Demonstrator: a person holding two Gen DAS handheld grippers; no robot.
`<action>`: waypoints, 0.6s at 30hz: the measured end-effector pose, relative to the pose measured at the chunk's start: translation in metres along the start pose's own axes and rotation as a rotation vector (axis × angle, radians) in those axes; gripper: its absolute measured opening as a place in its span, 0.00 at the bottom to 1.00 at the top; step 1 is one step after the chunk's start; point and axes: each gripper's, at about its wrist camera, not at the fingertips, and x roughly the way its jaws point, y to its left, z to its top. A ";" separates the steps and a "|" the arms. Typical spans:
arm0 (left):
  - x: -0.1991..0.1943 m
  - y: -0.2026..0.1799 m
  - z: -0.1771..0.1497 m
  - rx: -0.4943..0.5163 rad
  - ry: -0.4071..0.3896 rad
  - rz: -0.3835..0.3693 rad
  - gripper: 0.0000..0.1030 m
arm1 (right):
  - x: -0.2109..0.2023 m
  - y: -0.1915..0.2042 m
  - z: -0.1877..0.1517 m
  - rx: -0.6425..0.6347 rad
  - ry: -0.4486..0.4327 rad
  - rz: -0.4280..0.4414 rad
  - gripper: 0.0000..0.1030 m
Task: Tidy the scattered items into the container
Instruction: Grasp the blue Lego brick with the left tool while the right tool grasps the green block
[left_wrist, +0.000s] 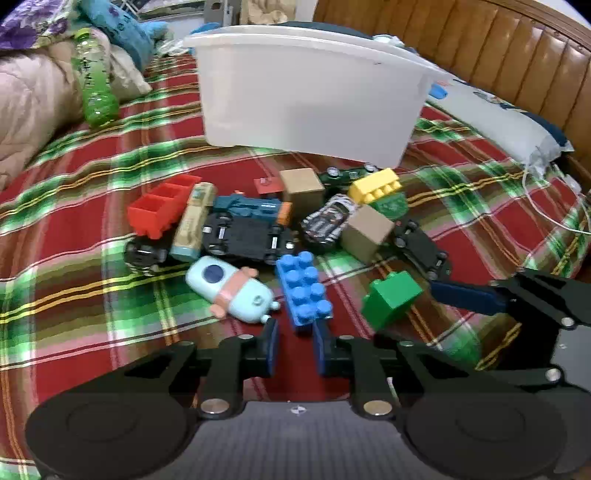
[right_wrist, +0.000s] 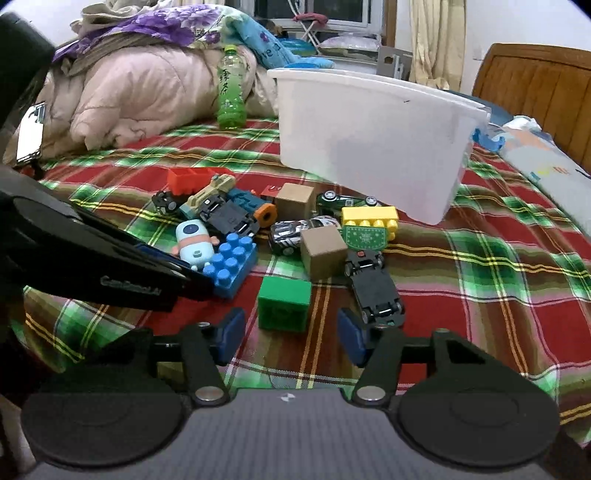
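The white translucent plastic tub (right_wrist: 373, 147) stands at the far side of a red-and-green plaid bedspread (right_wrist: 498, 266), and the scattered toys lie just in front of it. Nearest is a green plastic cube block (right_wrist: 283, 302), lying just beyond the right gripper (right_wrist: 291, 334), whose blue-padded jaws stand partly apart with nothing between them. To its left lies a blue studded building brick (left_wrist: 303, 288); the left gripper (left_wrist: 295, 345) hovers at its near end, jaws drawn to their narrowest and empty. Behind lie a pale-blue robot figure (left_wrist: 231, 290), overturned black toy cars (right_wrist: 373, 286), two plain cardboard cubes (right_wrist: 323, 251) and a yellow studded brick (right_wrist: 369, 218). A green drink bottle (right_wrist: 232, 88) with Chinese characters on its label stands far left against a pink quilt (right_wrist: 140, 96).
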 end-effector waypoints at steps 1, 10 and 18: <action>0.000 -0.001 0.000 -0.006 0.002 -0.007 0.21 | 0.001 0.001 0.000 0.000 -0.002 0.001 0.57; 0.008 -0.010 0.019 -0.027 -0.019 -0.001 0.25 | 0.006 0.008 0.003 -0.005 -0.015 -0.015 0.57; 0.015 -0.013 0.025 0.005 -0.048 0.035 0.26 | 0.011 0.015 0.004 -0.012 -0.040 -0.019 0.57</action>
